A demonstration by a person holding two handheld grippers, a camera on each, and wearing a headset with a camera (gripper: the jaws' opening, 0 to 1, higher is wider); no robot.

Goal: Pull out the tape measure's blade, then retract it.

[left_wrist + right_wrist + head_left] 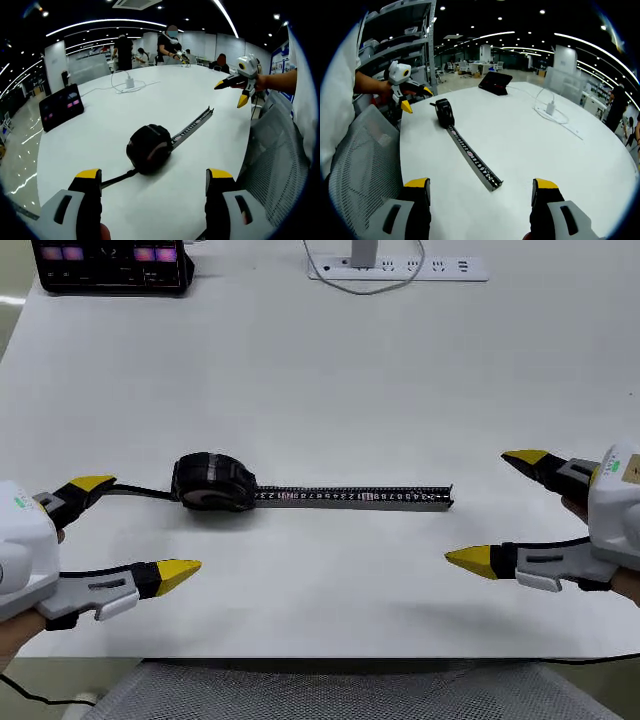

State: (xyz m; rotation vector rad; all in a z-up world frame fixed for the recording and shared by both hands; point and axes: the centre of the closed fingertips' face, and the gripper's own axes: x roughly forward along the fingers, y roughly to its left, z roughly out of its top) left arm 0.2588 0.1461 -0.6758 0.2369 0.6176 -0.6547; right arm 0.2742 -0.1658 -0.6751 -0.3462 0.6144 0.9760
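Note:
A black tape measure case [213, 482] lies on the white table [320, 380], its blade [352, 497] pulled out to the right and lying flat. Behind the case trails a black strap [140, 491]. My left gripper [130, 527] stands open to the left of the case, touching nothing. In the left gripper view the case [149, 148] sits ahead between the yellow-tipped jaws [152, 181], blade [192, 126] running away. My right gripper [500, 508] is open just right of the blade's end hook [449, 497]. The right gripper view shows the blade [471, 157] leading to the case [444, 112], gripper [481, 191] empty.
A black device with lit pink screens [112, 264] sits at the far left of the table. A white power strip [400, 267] with a cable lies at the far edge. A grey mesh chair [330, 690] is just below the table's near edge. People stand in the background.

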